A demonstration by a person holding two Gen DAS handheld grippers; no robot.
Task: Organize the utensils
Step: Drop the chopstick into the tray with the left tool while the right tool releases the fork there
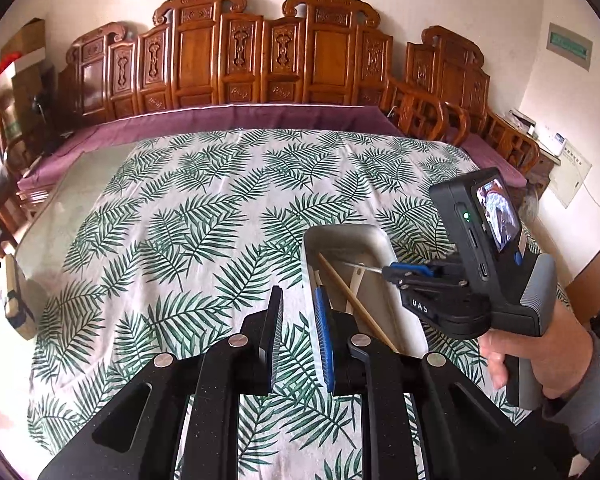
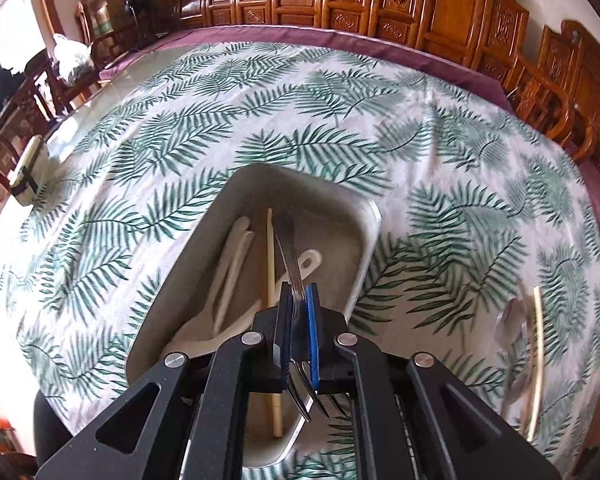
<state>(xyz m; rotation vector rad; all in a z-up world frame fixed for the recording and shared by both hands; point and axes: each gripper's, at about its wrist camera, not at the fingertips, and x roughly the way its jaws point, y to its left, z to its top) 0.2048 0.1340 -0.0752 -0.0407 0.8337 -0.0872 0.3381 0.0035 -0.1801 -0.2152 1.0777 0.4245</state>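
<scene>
A grey metal tray (image 2: 204, 240) lies on the leaf-print tablecloth. In it are white plastic utensils (image 2: 236, 264) and a wooden chopstick (image 2: 270, 264). My right gripper (image 2: 299, 304) is shut on a metal fork (image 2: 290, 256), held over the tray with its handle pointing away and its tines back toward the camera. In the left wrist view the right gripper (image 1: 390, 272) reaches over the tray (image 1: 376, 240) from the right, where a chopstick (image 1: 352, 300) also shows. My left gripper (image 1: 298, 304) is open and empty, just left of the tray.
A second chopstick (image 2: 538, 360) and a clear plastic spoon (image 2: 512, 320) lie on the cloth right of the tray. A cream box (image 2: 26, 176) sits at the table's left edge. Carved wooden chairs ring the far side.
</scene>
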